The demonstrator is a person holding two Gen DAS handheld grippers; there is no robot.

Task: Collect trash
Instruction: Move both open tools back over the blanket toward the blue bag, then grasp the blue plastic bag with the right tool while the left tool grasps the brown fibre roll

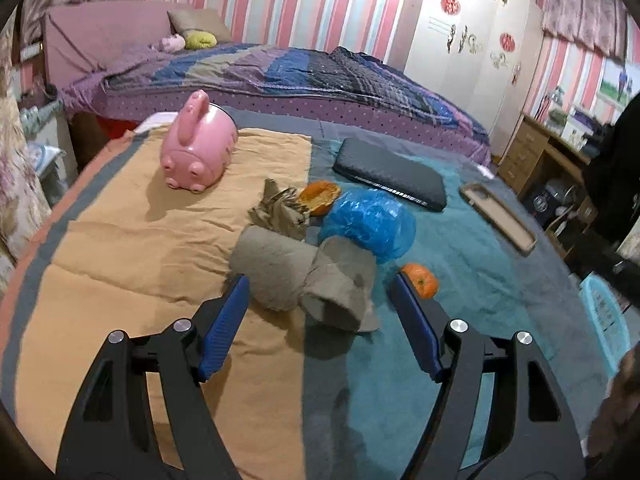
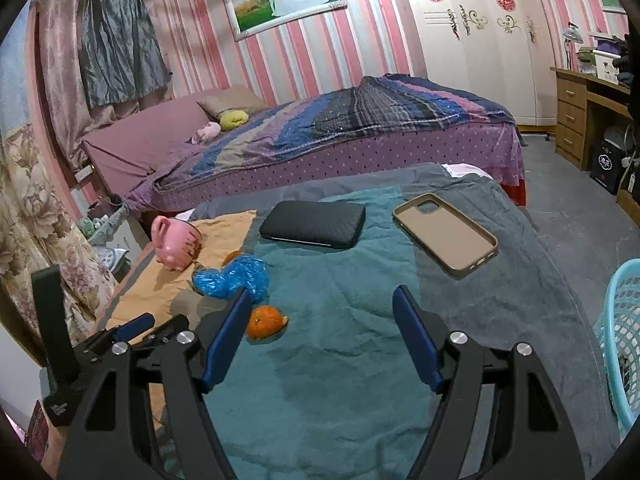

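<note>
In the left wrist view, crumpled grey-brown paper [image 1: 308, 276] lies on the cloth-covered table, between my open left gripper's [image 1: 320, 286] blue fingertips. Behind it lie a crumpled brown wrapper [image 1: 282, 210], an orange peel half [image 1: 320, 196], a blue plastic bag [image 1: 368, 224] and an orange peel piece [image 1: 421, 279] beside the right finger. My right gripper [image 2: 322, 298] is open and empty above the teal cloth. Its left finger stands just right of the orange peel piece [image 2: 264, 322] and the blue bag [image 2: 232, 276].
A pink pig-shaped pot [image 1: 198, 146] lies on the orange cloth. A black case [image 2: 314, 224] and a beige phone case [image 2: 446, 234] lie farther back. A light blue basket [image 2: 624, 332] stands at the right edge. A bed [image 2: 320, 136] lies behind the table.
</note>
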